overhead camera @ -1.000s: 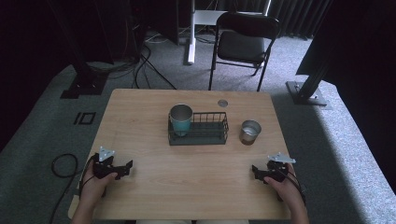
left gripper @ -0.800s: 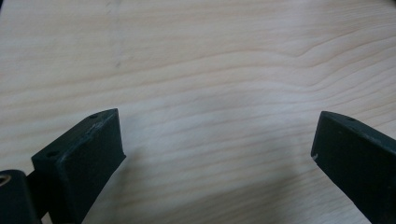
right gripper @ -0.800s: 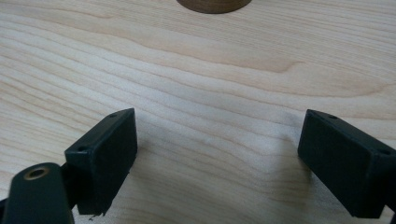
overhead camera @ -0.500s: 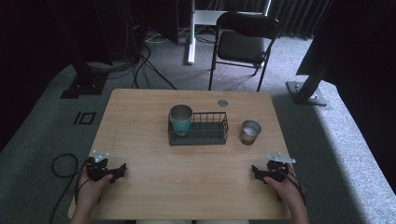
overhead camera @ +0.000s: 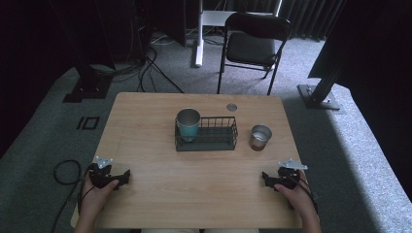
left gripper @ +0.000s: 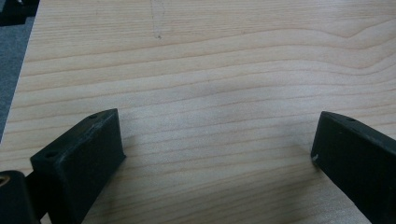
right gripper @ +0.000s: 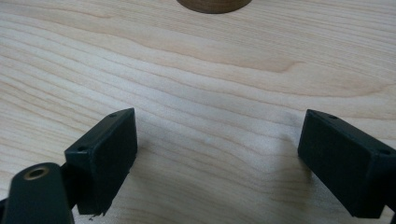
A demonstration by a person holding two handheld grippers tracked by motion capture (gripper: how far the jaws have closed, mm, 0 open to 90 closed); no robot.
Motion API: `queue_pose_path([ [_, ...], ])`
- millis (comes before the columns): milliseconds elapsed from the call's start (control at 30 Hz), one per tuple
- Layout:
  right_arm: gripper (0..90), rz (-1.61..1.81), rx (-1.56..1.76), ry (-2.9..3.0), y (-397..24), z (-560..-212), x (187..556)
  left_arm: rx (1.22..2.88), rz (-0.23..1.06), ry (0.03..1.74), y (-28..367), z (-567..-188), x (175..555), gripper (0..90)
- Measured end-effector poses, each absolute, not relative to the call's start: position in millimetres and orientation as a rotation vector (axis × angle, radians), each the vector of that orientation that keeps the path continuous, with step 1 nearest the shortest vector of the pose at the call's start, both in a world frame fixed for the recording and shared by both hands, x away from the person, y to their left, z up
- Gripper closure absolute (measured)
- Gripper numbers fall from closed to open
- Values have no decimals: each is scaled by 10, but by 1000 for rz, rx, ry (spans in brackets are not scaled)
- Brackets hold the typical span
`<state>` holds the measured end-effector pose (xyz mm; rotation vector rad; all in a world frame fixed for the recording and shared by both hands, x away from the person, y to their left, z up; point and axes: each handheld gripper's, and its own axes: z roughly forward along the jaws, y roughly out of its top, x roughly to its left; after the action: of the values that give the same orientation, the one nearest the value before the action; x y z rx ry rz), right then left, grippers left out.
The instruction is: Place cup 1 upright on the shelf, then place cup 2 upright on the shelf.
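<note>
Over the last second the left gripper (overhead camera: 127, 174) has shifted a little along the near left edge of the desk (overhead camera: 145, 131), while the right gripper (overhead camera: 265, 176) has stayed put at the near right edge; neither has gone toward the things at mid-desk, so the work looks not yet begun. In the left gripper view the fingers (left gripper: 79, 161) stand wide apart over bare wood with nothing between them, and in the right gripper view the fingers (right gripper: 105, 154) are just as widely spread and empty, a round brown base showing at the far edge of that view. The nearest thing to the right gripper is the steel cup (overhead camera: 260, 137), standing upright on the desk just right of the wire basket (overhead camera: 228, 127) and apart from it; its inside looks empty as far as can be told. The basket sits at the middle of the desk and holds a teal tumbler (overhead camera: 188, 124) upright in its left end, the rest of the basket bare. The tumbler's inside cannot be made out. A likely first move is a reach by the right gripper to the steel cup.
</note>
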<state>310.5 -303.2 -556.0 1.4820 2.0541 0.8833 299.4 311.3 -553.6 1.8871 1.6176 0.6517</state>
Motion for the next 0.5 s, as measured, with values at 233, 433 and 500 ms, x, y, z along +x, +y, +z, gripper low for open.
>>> queue_pose_path([
  [233,116,884,1482,2055,-3033,-5560,3105,1885,652,1618,3112,-5537,2995,28],
  [433,116,884,1483,2055,-3033,-5559,3105,1887,652,1617,3112,-5536,2995,28],
  [500,116,883,1482,2056,-3033,-5559,3105,1886,652,1617,3112,-5536,2995,27],
])
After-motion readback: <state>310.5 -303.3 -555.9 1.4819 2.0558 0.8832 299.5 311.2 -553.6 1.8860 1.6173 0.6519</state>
